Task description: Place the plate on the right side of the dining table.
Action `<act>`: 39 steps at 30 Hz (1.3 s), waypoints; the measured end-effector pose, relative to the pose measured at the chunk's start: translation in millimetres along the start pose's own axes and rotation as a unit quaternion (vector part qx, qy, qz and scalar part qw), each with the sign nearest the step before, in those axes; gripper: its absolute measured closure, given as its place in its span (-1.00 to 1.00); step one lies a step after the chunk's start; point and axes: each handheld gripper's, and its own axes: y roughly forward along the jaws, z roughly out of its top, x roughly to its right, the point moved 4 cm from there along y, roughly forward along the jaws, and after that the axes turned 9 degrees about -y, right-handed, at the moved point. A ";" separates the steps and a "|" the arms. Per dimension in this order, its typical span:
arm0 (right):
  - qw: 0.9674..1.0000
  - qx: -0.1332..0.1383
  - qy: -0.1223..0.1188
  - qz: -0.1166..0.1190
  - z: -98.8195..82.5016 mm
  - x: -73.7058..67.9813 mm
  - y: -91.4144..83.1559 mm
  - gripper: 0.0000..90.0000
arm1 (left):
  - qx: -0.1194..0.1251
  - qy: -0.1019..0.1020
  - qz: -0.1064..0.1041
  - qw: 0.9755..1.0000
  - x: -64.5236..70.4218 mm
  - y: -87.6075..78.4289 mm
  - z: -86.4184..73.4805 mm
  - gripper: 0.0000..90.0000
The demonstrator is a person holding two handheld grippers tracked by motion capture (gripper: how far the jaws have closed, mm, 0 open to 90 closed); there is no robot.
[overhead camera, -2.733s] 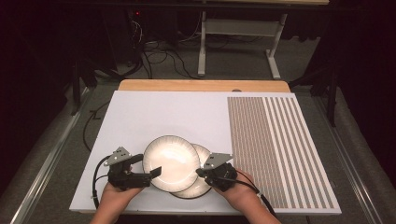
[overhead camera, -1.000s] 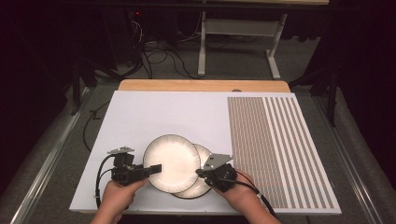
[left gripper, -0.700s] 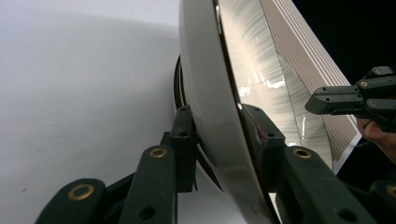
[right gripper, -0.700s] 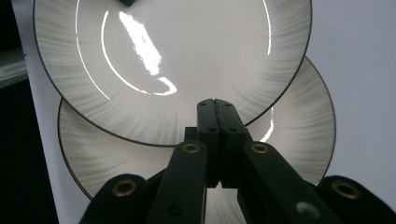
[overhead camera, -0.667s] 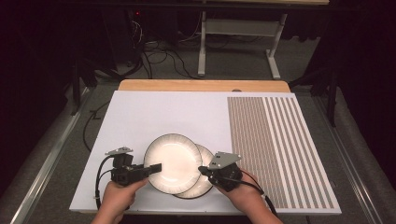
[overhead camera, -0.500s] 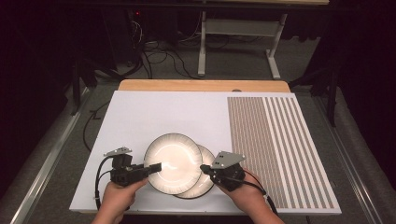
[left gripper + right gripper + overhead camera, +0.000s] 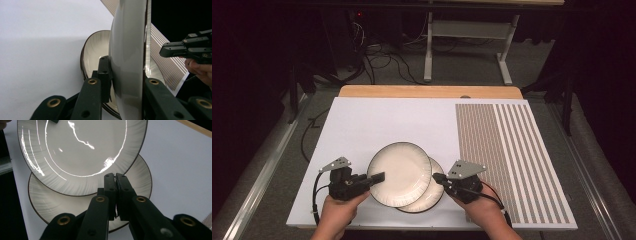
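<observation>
My left gripper (image 7: 377,177) clamps the top plate (image 7: 399,173) at its 9 o'clock rim, lifted over the bottom plate (image 7: 432,192); my right gripper (image 7: 437,178) closed, empty, at the bottom plate's 3 o'clock; both near the mat's (image 7: 377,120) 6 o'clock edge.

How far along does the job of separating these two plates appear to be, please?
Done: the left gripper is clamped on the upper plate's rim. In hand: that plate is raised above the lower plate. Left: carrying it clear and setting it down. The right gripper is shut and empty, over the lower plate.
</observation>
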 end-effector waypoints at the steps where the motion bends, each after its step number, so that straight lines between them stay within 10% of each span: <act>1: 1.000 -0.002 -0.001 -0.002 -0.7 1.3 -1.9 0.98 | 0.002 0.004 0.000 1.000 0.4 -0.4 0.0 0.70; 17: 0.998 0.026 0.036 -0.041 -13.4 29.1 -33.0 0.82 | 0.049 0.069 0.020 0.996 2.8 -12.5 5.4 0.73; 39: 0.990 0.074 0.072 -0.093 -31.4 52.2 -70.6 -0.12 | 0.078 0.133 0.043 0.987 -6.3 -30.6 10.8 0.72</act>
